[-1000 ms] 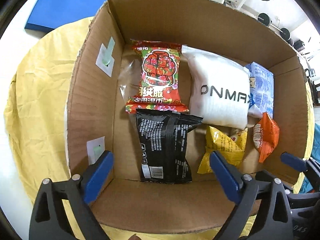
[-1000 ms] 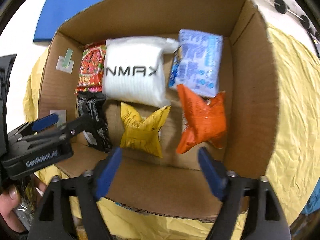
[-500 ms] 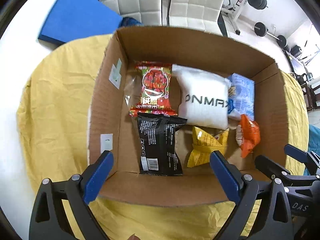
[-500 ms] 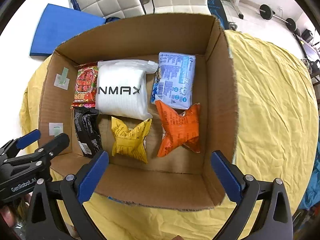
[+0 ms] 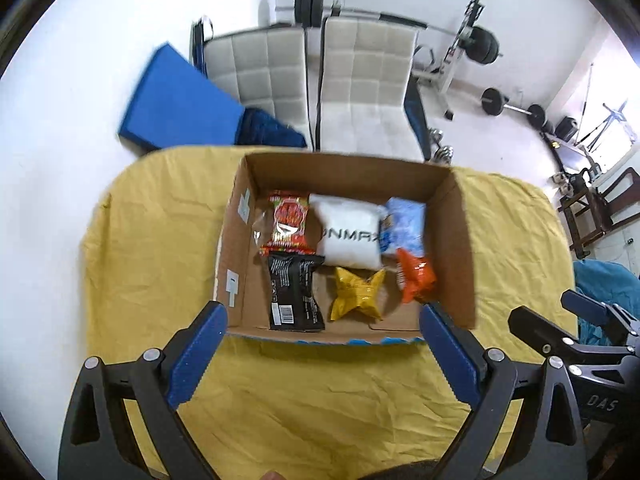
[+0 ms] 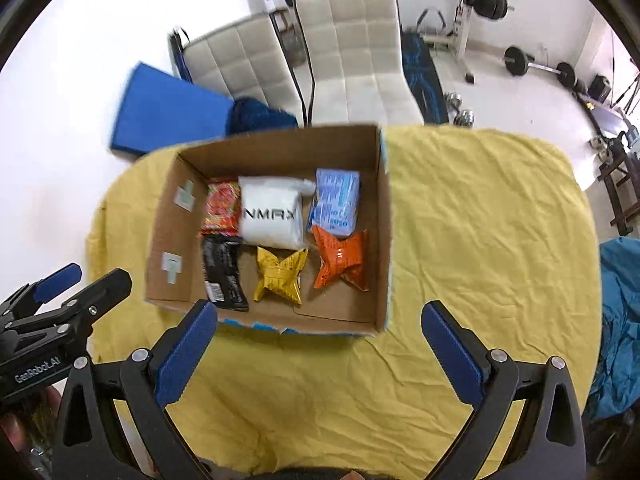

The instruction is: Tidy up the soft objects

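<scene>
Risk from here looks low. Both grippers are clear of the box [image 6: 382, 216], so the main hazard is a re-entry: a jaw catching the near wall or the right wall would drag the box across the yellow cloth [image 6: 480, 240], which is wrinkled and could slide with it. The puffed bags could also roll if nudged; orange bag [image 6: 340, 258] and yellow bag [image 6: 280, 276] sit loose, not wedged.

Left gripper [image 5: 322, 322]: jaws wide open, nothing in them. Right gripper [image 6: 320, 322]: jaws wide open, just finished opening, nothing between them.

Packs are all inside the box on the desk, two rows. Far row, left to right: red pack [image 6: 222, 208], white pack [image 6: 272, 216], blue pack [image 6: 336, 200]. Near row: black pack [image 6: 224, 276], yellow bag, orange bag. Flat packs lie flat; the white one overlaps the red one's edge. Looks done, or near it.
</scene>
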Available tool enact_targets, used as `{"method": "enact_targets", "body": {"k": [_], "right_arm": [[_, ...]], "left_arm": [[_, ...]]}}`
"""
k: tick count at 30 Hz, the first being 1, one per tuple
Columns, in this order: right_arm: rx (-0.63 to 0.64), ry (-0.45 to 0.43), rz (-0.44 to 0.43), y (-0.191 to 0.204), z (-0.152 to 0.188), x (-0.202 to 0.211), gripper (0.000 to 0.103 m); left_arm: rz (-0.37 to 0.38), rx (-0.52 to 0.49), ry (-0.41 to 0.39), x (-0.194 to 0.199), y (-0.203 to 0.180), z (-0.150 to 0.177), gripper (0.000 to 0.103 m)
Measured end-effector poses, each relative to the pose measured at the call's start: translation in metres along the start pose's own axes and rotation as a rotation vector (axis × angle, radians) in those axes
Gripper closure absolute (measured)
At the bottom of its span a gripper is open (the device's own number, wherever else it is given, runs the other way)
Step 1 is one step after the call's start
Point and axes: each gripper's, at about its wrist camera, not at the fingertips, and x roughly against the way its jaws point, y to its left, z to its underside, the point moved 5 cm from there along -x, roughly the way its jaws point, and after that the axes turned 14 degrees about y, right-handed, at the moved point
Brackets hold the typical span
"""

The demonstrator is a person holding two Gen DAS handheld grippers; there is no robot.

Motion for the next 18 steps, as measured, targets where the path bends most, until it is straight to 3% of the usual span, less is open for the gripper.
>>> {"method": "enact_targets", "body": {"k": [7, 8, 18], "right_arm": [[0.016, -0.095, -0.009, -0.003, 0.039, 0.079, 0.000], [0.015, -0.101, -0.013, -0.004, 0.044, 0.086, 0.000], [0.030, -0.167, -0.001, -0.004, 0.081, 0.138, 0.000]], "left_arm": [[0.004, -0.022, -0.065, 0.049, -0.017, 0.022, 0.004], [0.008, -0.023, -0.069, 0.053, -0.018, 0.025, 0.000], [-0.003, 0.003, -0.121, 0.089, -0.024, 0.054, 0.000]]}}
